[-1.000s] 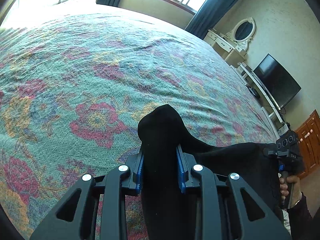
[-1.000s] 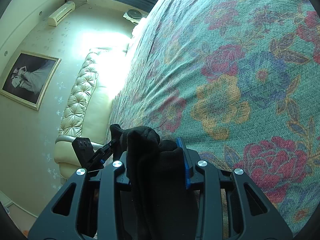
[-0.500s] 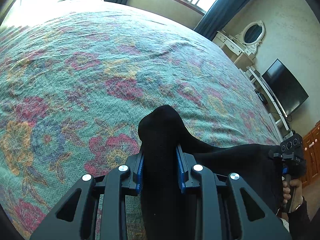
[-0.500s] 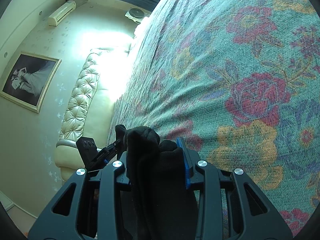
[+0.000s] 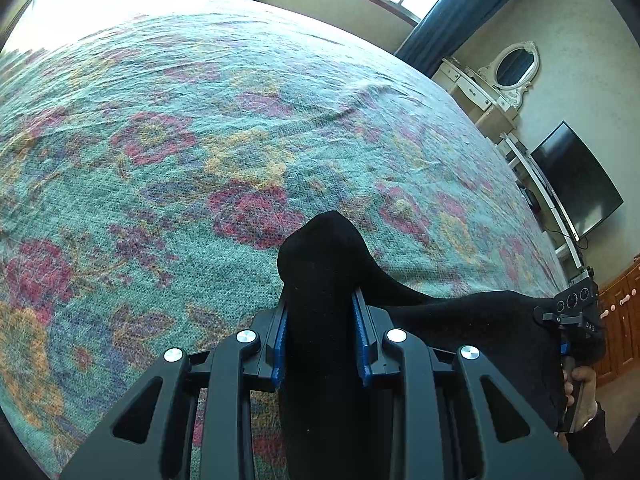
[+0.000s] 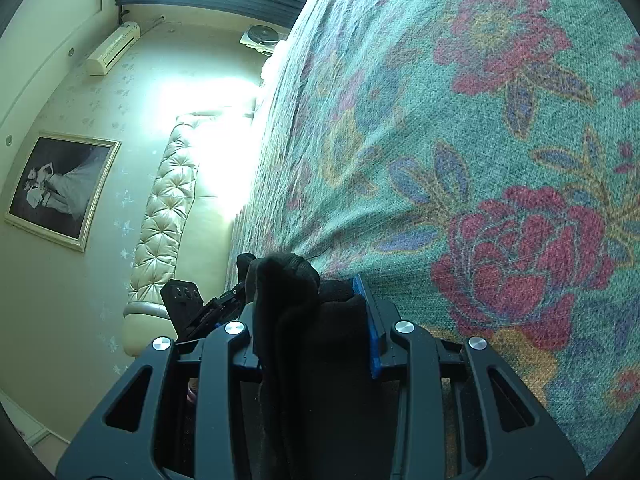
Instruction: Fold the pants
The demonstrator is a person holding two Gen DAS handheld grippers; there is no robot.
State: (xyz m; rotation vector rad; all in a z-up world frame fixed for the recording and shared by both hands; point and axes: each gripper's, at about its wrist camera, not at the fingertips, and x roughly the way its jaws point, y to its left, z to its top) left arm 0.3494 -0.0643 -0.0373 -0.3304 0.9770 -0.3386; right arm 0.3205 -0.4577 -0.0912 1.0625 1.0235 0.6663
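Fingers (image 5: 362,336) of both grippers, blue-padded, nearly closed, each clamped on bunched black cloth. Bed (image 5: 200,140), floral green cover, beneath. Black pants (image 5: 324,280), held above bed, stretched between left gripper (image 5: 320,340) and right gripper (image 6: 312,320).

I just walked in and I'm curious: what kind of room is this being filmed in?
Most likely a home bedroom: a wide bed under a floral bedspread, a padded headboard against the wall, and a dressing table with an oval mirror.
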